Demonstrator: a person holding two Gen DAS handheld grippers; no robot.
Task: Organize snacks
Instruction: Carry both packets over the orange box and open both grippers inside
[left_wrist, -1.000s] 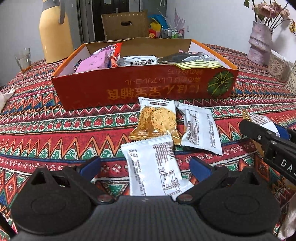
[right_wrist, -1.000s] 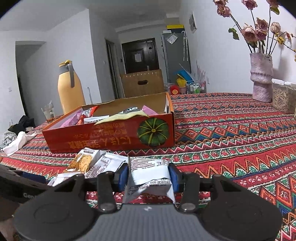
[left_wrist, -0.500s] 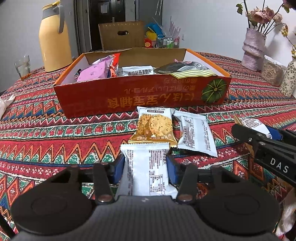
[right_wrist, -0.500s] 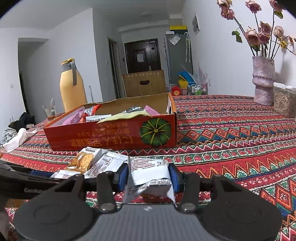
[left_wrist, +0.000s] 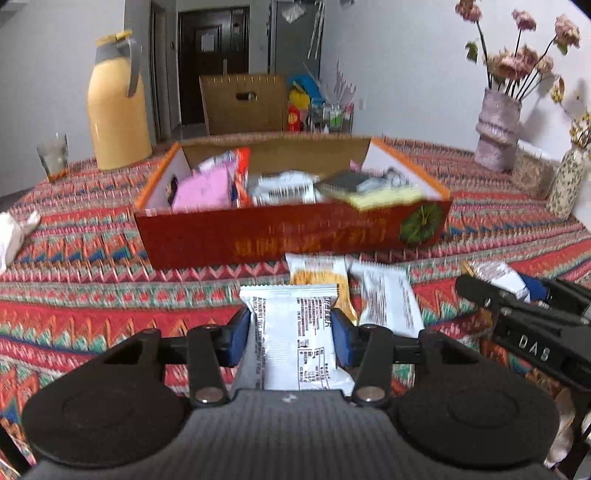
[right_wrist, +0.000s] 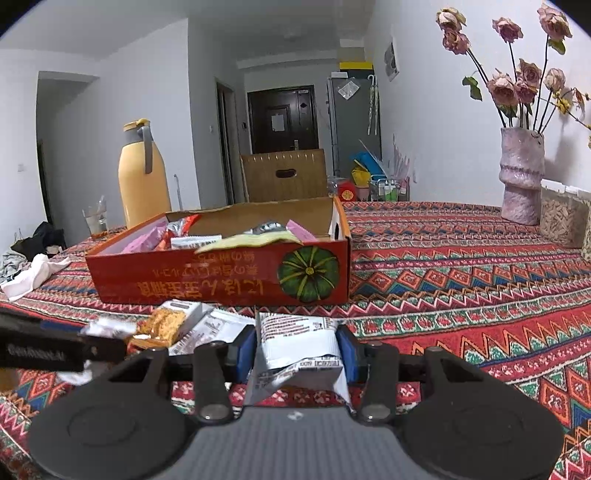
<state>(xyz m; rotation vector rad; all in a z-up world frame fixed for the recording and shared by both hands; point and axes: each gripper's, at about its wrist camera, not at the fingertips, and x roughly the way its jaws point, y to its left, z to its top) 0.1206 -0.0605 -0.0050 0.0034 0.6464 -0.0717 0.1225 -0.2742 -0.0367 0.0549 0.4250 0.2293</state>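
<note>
Table (left_wrist: 92, 280) under a red zigzag-patterned cloth. Left gripper (left_wrist: 291, 334): jaws have just closed, blue pads pressing both sides of a white snack packet (left_wrist: 295, 332), long axis pointing away toward the box, raised off the cloth. Right gripper (right_wrist: 297, 349) clamps a second white packet (right_wrist: 299, 343), crumpled at its near end. Two loose packets (left_wrist: 351, 291) lie just beyond, near the box front. Red snack box (right_wrist: 221, 280), open-topped, holds mixed packets. Far: yellow jug (left_wrist: 118, 107) left, vase of flowers (right_wrist: 521, 177) right, dark door behind.

White walls (right_wrist: 155, 110) — dark door (right_wrist: 282, 120) beyond
</note>
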